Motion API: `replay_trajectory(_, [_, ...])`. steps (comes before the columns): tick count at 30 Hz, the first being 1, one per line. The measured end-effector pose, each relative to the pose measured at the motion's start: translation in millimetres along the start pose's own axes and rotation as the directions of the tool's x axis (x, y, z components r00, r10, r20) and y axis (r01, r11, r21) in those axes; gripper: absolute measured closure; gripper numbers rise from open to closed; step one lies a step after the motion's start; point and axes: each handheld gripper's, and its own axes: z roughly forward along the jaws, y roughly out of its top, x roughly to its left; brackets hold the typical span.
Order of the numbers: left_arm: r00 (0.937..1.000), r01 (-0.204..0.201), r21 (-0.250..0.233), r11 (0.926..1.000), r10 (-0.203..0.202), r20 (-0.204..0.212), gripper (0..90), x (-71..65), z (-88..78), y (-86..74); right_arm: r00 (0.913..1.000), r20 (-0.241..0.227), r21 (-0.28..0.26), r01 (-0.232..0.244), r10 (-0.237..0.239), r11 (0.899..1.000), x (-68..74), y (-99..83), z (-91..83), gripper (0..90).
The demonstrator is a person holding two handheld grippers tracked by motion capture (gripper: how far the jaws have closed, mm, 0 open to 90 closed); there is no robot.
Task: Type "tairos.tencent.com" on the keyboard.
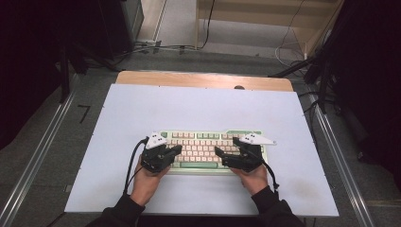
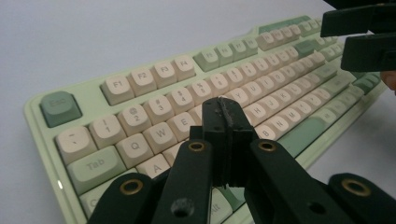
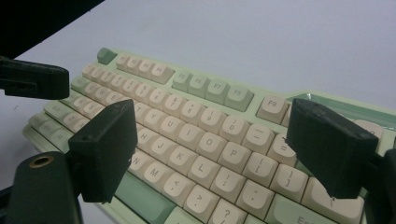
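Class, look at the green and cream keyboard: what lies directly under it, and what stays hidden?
The keyboard rests on the white table. The table surface beneath the keyboard is covered, so anything there cannot be seen.

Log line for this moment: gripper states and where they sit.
left gripper: shut, empty, over keyboard left half | right gripper: open, empty, over right half | keyboard: flat on white table

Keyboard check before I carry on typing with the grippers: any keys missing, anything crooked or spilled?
Nothing stands out. The keyboard lies flat and square on the white table, with no gap among the keycaps that show and no spill. The left gripper is shut above the letter rows; the right gripper is open.
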Motion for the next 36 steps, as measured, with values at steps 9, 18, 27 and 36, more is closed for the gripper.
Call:
replay_trajectory(9, [0.9995,-0.016,0.025,0.9996,0.015,0.027,90.0,-5.6,5.2,-2.9,1.0000,0.001,0.013,0.000,0.000,1.000,-0.3,-0.6,1.5,14.6])
replay_trajectory(18, [0.9991,-0.002,0.047,0.9989,0.000,0.042,90.0,-5.3,11.3,-5.6,1.0000,0.001,0.020,0.002,-0.002,1.000,0.4,-1.4,2.9,14.6])
replay_trajectory(27, [0.9997,-0.009,0.073,0.9973,0.007,0.024,90.0,-7.1,18.6,-7.7,1.0000,-0.002,0.023,0.004,-0.004,1.000,0.7,-1.8,3.3,14.7])
replay_trajectory(36, [0.9997,-0.019,0.089,0.9959,0.017,0.018,90.0,-10.4,22.4,-8.8,1.0000,-0.001,0.025,0.002,-0.002,1.000,0.9,-1.9,3.5,14.7])
